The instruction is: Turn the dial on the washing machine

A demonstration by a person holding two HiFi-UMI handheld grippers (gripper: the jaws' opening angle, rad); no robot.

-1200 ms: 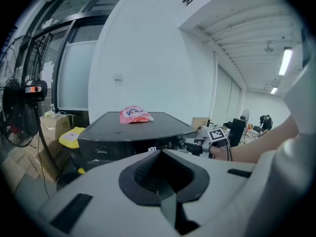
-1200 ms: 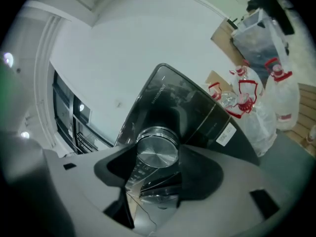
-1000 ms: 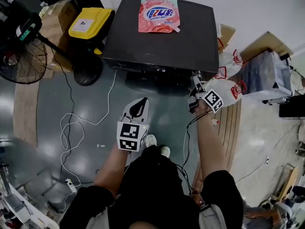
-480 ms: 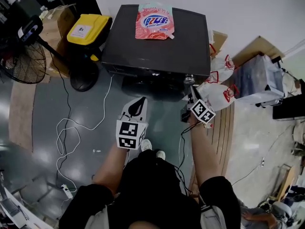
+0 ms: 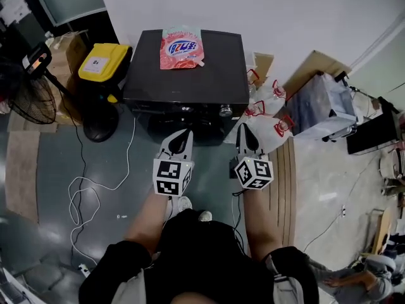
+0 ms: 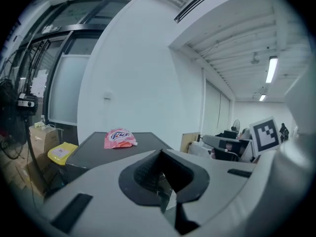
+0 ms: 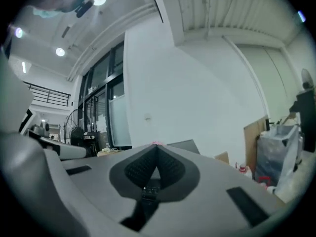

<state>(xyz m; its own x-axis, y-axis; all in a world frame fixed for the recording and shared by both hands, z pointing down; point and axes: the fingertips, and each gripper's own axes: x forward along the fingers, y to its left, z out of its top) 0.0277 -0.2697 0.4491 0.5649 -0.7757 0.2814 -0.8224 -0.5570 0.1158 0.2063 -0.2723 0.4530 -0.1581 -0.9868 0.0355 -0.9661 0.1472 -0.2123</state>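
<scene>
left hand-held gripper (image 5: 183,135): jaws together, empty | right hand-held gripper (image 5: 245,133): jaws just closed, empty | 2 forearms (image 5: 149,215) parallel

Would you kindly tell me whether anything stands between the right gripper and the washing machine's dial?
Nothing visible does. The right gripper, whose jaws have just closed with nothing between them, is held in front of the washing machine, and the dial on its front panel shows uncovered. The white plastic bags lie off to its right.

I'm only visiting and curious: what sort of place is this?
Probably a workshop or lab corner, not a home laundry: a washing machine with a detergent pouch on top stands among cardboard boxes, a standing fan and loose cables on a bare floor.
</scene>
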